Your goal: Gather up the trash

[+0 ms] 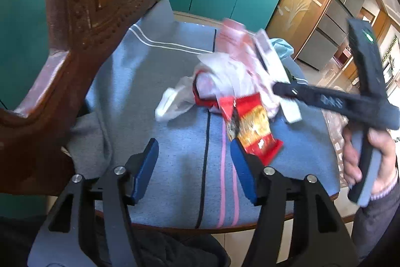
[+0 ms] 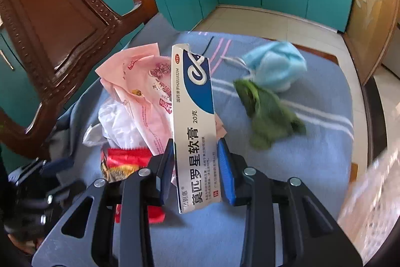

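On blue striped cloth (image 2: 312, 142), right gripper (image 2: 195, 162) pinches long white-and-blue cardboard ointment box (image 2: 193, 101) near its end; box could pivot, slip. Left gripper (image 1: 195, 167) spread, empty.

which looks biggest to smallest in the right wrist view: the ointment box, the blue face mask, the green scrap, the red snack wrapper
1. ointment box, though it sits nearest the camera, in the right tongs, so it looks enlarged
2. blue face mask and green scrap, too alike to rank
3. red snack wrapper, partly hidden

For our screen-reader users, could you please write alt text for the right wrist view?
The right tool grips a white-and-blue ointment box above a blue striped cloth; a pink bag, red wrapper, blue mask and green scrap lie there.
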A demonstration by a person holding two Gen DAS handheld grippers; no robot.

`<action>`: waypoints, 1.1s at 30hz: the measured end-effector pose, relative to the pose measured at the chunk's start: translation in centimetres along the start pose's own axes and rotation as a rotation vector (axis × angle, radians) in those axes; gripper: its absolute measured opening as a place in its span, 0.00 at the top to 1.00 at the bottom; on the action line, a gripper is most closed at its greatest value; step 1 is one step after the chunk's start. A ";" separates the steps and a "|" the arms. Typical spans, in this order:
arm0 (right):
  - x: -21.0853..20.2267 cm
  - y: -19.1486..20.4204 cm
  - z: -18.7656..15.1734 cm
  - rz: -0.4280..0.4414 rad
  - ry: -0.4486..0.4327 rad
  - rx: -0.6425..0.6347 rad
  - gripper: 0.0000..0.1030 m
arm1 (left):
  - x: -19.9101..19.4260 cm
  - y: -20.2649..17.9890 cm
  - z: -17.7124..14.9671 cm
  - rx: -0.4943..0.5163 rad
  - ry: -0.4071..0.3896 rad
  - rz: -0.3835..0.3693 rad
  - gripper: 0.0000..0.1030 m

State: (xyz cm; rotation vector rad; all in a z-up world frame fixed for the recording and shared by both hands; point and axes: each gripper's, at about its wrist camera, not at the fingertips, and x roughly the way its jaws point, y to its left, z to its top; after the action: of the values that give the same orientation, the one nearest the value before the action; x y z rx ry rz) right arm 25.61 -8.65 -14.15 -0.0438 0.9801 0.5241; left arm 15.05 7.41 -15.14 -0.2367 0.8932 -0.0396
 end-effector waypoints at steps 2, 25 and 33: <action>-1.2 -0.2 -1.0 -0.006 -0.012 0.029 0.66 | 0.0 0.2 0.1 -0.005 0.001 0.001 0.40; -5.1 -0.9 -5.0 -0.086 -0.082 0.116 0.57 | -0.4 0.3 -0.6 -0.014 0.020 -0.025 0.25; -5.0 -2.2 -5.2 -0.106 -0.082 0.159 0.53 | 0.7 -1.7 -0.7 0.041 0.057 -0.052 0.22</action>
State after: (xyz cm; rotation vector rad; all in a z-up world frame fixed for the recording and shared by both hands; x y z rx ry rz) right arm 20.31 -13.98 -13.53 0.0673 0.9312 0.3476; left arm 15.02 5.51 -15.73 -0.2217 0.9417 -0.1136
